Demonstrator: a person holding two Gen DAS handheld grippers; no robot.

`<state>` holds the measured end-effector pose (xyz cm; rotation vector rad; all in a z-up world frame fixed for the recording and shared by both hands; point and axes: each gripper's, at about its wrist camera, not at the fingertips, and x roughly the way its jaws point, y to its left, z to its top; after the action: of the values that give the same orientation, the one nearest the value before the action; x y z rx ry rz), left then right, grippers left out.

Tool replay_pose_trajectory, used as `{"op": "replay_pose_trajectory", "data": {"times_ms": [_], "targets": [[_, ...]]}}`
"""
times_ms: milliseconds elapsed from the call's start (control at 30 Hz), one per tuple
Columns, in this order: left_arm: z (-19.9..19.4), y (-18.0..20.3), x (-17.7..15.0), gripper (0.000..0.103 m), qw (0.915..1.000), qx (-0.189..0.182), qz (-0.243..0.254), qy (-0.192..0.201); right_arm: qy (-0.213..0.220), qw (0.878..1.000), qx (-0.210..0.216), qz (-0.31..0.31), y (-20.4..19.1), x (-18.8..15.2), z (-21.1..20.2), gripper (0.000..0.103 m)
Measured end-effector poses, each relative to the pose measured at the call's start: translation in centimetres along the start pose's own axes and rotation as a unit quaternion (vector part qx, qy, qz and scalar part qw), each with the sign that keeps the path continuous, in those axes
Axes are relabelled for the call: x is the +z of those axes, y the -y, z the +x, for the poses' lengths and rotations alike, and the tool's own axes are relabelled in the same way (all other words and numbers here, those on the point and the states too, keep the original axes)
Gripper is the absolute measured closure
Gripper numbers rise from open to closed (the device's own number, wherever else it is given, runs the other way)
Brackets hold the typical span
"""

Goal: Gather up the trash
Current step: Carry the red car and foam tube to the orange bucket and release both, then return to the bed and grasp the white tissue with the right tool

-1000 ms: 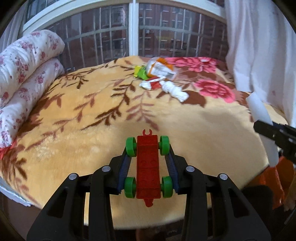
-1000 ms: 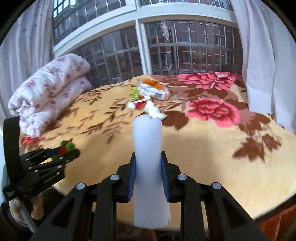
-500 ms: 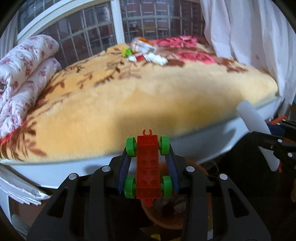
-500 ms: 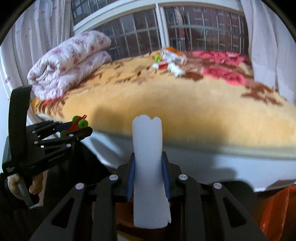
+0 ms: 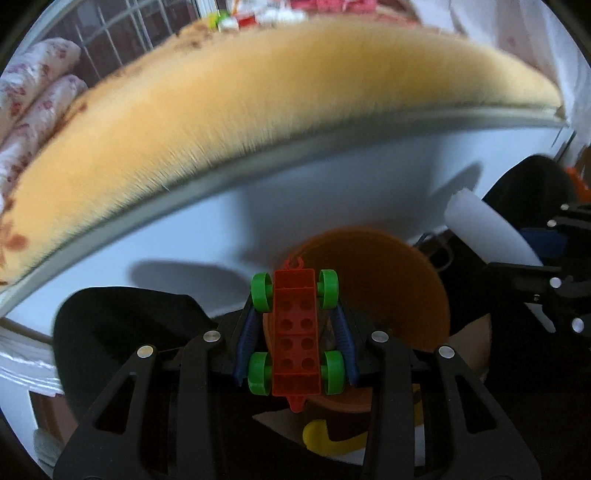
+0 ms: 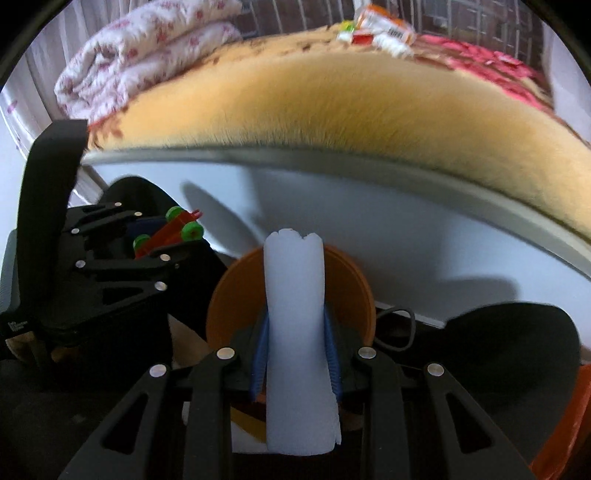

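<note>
My left gripper (image 5: pixel 295 332) is shut on a red toy brick car with green wheels (image 5: pixel 294 328) and holds it over the near rim of an orange bin (image 5: pixel 399 280) on the floor by the bed. My right gripper (image 6: pixel 295 350) is shut on a white foam roll (image 6: pixel 297 332), held upright over the same orange bin (image 6: pixel 347 295). The left gripper and its toy car (image 6: pixel 166 236) show at the left of the right wrist view. More trash (image 6: pixel 380 29) lies far back on the bed.
The bed, with its yellow floral blanket (image 5: pixel 258 96) and white side panel (image 5: pixel 332 184), stands right behind the bin. Folded floral quilts (image 6: pixel 140 59) lie on its left end. Dark objects and a black cable (image 6: pixel 399 325) are beside the bin.
Both grippers have dropped from above the bed to below its edge, and now hold the toy car and the foam roll over the orange bin. Both stay shut on their loads.
</note>
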<state>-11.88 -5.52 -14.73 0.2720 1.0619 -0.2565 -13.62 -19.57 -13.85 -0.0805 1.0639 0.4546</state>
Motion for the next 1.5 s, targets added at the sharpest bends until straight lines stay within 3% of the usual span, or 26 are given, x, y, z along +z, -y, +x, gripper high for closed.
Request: {"op": "replay_pose_trajectory", "data": {"times_ms": [167, 467, 500, 533, 600, 667, 1033, 1233, 1333, 1367, 1500], "targets": [[4.6, -0.9, -0.1, 0.066, 0.9983, 0.007, -0.015, -0.056, -0.040, 0.999, -0.002, 0.001, 0.8, 0.7, 4.3, 0.075], [7.0, -0.6, -0.1, 0.066, 0.9951, -0.016, -0.008, -0.097, -0.092, 0.996, 0.012, -0.008, 1.3, 0.1, 7.5, 0.072], [7.3, -0.4, -0.2, 0.066, 0.9944, -0.016, -0.003, -0.104, -0.095, 0.995, 0.012, -0.011, 1.3, 0.1, 7.7, 0.071], [7.6, -0.2, -0.2, 0.065, 0.9936, -0.013, 0.002, -0.113, -0.097, 0.995, 0.012, -0.014, 1.2, 0.3, 7.9, 0.062], [8.2, 0.1, -0.3, 0.047, 0.9920, -0.001, 0.007, -0.126, -0.099, 0.995, 0.005, -0.022, 1.1, 0.3, 8.3, 0.043], [8.4, 0.5, -0.4, 0.039, 0.9912, 0.008, 0.013, -0.131, -0.095, 0.995, -0.003, -0.023, 1.2, 0.5, 8.3, 0.042], [8.6, -0.1, -0.7, 0.035, 0.9914, 0.013, 0.020, -0.129, -0.075, 0.997, -0.012, 0.004, 3.5, -0.5, 6.1, 0.041], [4.5, -0.8, 0.0, 0.035, 0.9968, -0.013, 0.021, -0.076, -0.040, 0.999, -0.005, -0.009, 4.0, -0.1, 1.7, 0.039], [0.2, -2.0, 0.9, 0.033, 0.9992, -0.032, 0.016, -0.019, 0.005, 0.999, -0.006, -0.038, 4.0, 1.4, -2.6, 0.032], [-1.6, -2.7, 1.5, 0.027, 0.9993, -0.036, 0.009, 0.007, 0.022, 0.999, -0.006, -0.048, 4.1, 2.1, -3.9, 0.030], [-6.2, -4.6, 4.3, 0.020, 0.9948, -0.035, -0.017, 0.094, 0.080, 0.994, -0.006, -0.075, 4.9, 6.7, -8.2, 0.024]]}}
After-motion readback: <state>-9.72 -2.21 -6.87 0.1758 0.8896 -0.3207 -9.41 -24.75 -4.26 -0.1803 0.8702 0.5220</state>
